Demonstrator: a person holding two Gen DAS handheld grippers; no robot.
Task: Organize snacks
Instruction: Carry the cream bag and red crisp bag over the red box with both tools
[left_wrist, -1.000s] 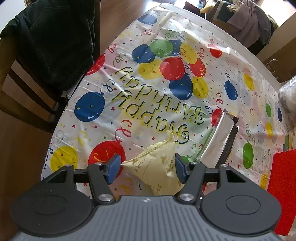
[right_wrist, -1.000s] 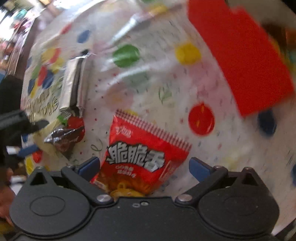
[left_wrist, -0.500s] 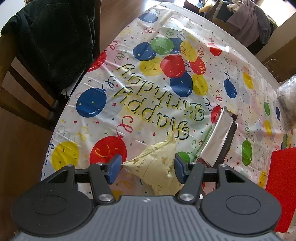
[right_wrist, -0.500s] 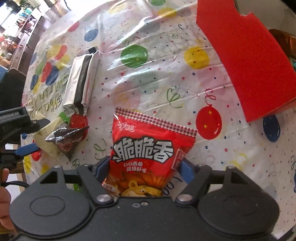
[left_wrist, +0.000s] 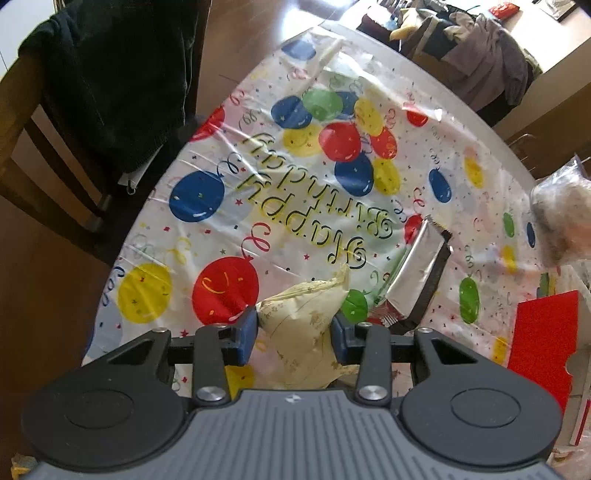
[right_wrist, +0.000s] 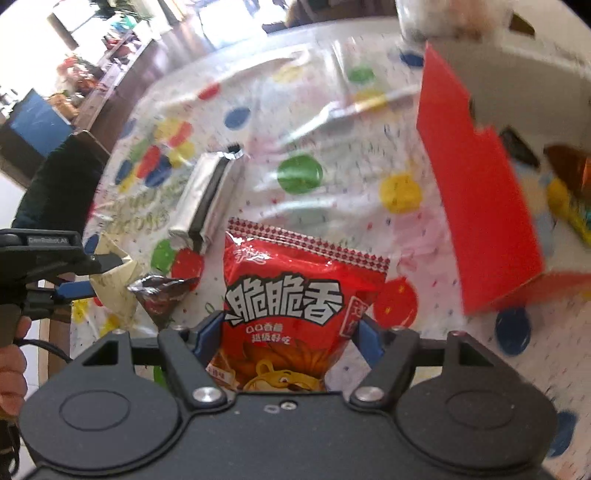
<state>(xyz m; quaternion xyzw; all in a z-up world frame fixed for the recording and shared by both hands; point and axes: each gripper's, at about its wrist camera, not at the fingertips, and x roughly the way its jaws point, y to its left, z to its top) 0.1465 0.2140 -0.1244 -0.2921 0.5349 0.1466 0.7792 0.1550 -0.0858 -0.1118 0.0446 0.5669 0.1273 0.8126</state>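
While the right gripper (right_wrist: 286, 334) clamps the red printed snack bag (right_wrist: 295, 310), its long axis runs forward, serrated top edge toward the red cardboard box (right_wrist: 476, 192), whose contents are blurred. Left gripper (left_wrist: 293, 326) pinches the pale yellow star-printed pouch (left_wrist: 303, 317), tip pointing away, beside the silver foil packet (left_wrist: 415, 273) on the balloon tablecloth (left_wrist: 236, 192).

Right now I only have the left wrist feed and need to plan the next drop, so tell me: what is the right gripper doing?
Observer: The right gripper is shut on a red snack bag, lifted off the tablecloth.
Operator: Anything beside my yellow packet I can't see?
Observer: Yes, a small dark foil packet lies right next to the yellow packet held by the left gripper.
Operator: Is the red box empty?
Observer: No, the red box already holds colourful wrappers behind its front wall.
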